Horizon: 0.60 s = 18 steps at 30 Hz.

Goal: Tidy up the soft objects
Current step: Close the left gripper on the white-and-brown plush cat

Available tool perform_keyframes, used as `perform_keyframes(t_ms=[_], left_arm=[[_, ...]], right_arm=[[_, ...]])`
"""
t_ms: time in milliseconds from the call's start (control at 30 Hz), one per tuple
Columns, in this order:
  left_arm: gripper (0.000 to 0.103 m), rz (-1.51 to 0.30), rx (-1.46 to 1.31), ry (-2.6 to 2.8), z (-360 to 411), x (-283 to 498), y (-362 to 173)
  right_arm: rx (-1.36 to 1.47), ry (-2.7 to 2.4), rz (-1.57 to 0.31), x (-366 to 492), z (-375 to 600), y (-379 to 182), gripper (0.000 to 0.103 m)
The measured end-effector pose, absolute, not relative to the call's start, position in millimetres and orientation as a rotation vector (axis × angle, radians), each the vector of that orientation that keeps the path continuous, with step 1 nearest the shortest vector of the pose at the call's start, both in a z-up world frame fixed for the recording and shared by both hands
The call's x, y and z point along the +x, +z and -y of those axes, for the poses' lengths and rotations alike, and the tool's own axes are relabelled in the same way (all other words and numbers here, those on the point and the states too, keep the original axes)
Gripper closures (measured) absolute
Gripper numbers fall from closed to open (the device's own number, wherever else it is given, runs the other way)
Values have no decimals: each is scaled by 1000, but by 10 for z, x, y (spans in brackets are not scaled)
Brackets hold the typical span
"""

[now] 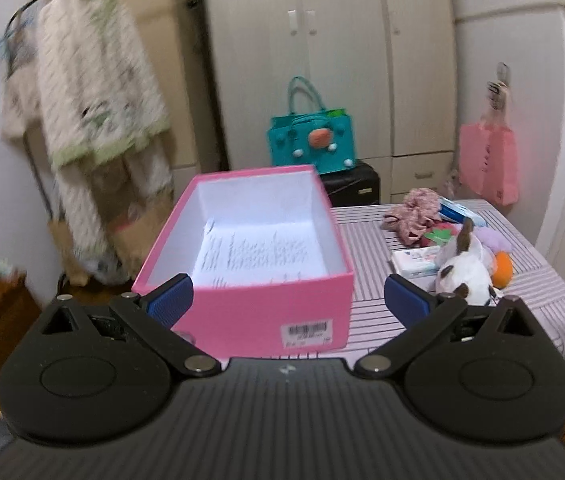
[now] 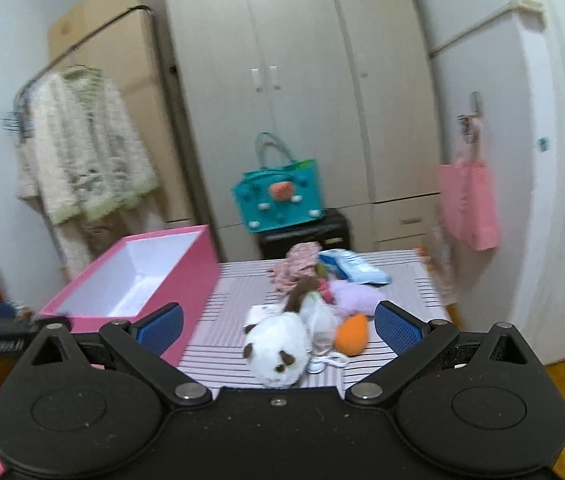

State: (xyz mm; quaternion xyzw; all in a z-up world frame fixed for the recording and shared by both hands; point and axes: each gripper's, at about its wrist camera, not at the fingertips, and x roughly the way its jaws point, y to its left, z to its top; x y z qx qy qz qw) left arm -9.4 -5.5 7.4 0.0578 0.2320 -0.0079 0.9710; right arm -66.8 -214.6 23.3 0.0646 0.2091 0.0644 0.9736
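An open pink box (image 1: pixel 266 304) (image 2: pixel 186 276) with a white inside stands on the left of the striped table; a written sheet of paper (image 1: pixel 258 254) lies in it. My left gripper (image 1: pixel 288 300) is open in front of the box's near wall, holding nothing. A white plush with brown ears (image 2: pixel 278 346) (image 1: pixel 464 274) lies at the table's near edge, beside an orange plush piece (image 2: pixel 352 332) (image 1: pixel 502 266) and a lilac one (image 2: pixel 352 296). My right gripper (image 2: pixel 278 322) is open, the white plush lying just ahead between its fingers, untouched.
Farther back on the striped table (image 2: pixel 402 280) lie a pink floral cloth (image 2: pixel 298 266) (image 1: pixel 416 212), a blue packet (image 2: pixel 352 266) and a tissue pack (image 1: pixel 416 262). Behind stand a black case with a teal bag (image 2: pixel 278 200), a wardrobe, a clothes rack at left and a pink bag (image 2: pixel 468 204) on a hook.
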Motion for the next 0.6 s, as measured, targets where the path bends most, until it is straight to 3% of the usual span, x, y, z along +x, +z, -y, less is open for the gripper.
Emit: perform_keyframes(t_ms=[267,600], left_arm=[[0,-478,83,-198,311,222,-44],[0,-531,112,-484,800,585,-343]], right_arm=[[-114,100,-412,-448,1948,-347,0],[23,225,-532,78,1947,-925,1]])
